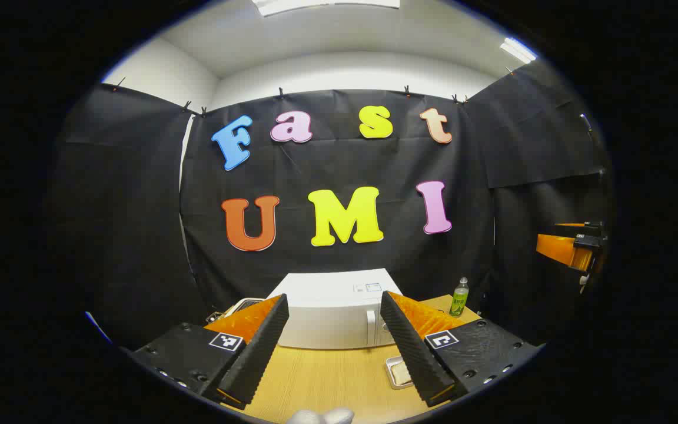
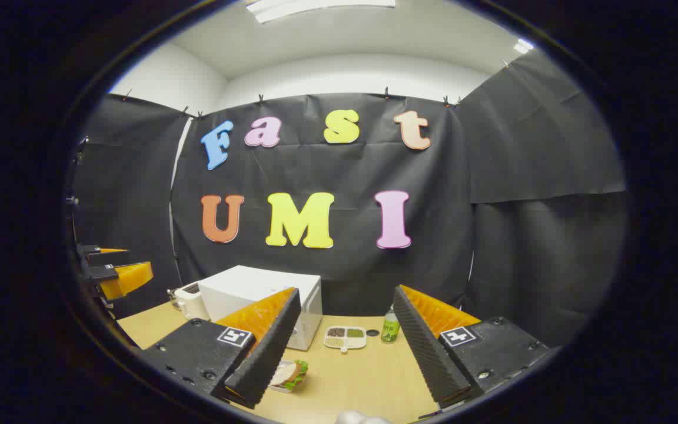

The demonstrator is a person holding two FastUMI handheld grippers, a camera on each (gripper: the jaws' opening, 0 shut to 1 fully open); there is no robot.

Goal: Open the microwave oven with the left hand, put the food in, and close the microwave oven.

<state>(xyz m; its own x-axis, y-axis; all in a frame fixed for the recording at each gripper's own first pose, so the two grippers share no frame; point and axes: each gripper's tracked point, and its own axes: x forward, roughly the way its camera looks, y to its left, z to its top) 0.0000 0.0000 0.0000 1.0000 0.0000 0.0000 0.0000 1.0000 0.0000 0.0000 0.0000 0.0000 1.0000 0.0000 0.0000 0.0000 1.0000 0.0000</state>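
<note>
Left gripper [image 1: 334, 341]: fingers spread, empty, above the wooden table [image 1: 327, 377] facing the closed white box-shaped microwave oven [image 1: 339, 315]. Right gripper [image 2: 345, 335]: fingers spread, empty. Sandwich on a small tray [image 2: 289, 375] lies on the table before the microwave's front corner; green bottle [image 2: 391, 328] stands right of the microwave.

Booth walled with black cloth [image 1: 339, 171], hung by small clips [image 1: 281, 92] along its top edge, panels overlapping at the corners with a pale gap showing at the left seam [image 1: 184, 147]. Above the cloth, plain white wall [image 1: 351, 70] and white ceiling [image 2: 339, 41]. Ceiling light panel [image 1: 327, 5] at top centre, second strip light [image 1: 517, 50] at upper right; both lit, room evenly bright. Light wooden table [image 1: 339, 371] with visible grain fills the lower part, pushed against the back cloth. Cloth shows creases and folds, right side panel [image 2: 545, 153] draped lower than the back one.
</note>
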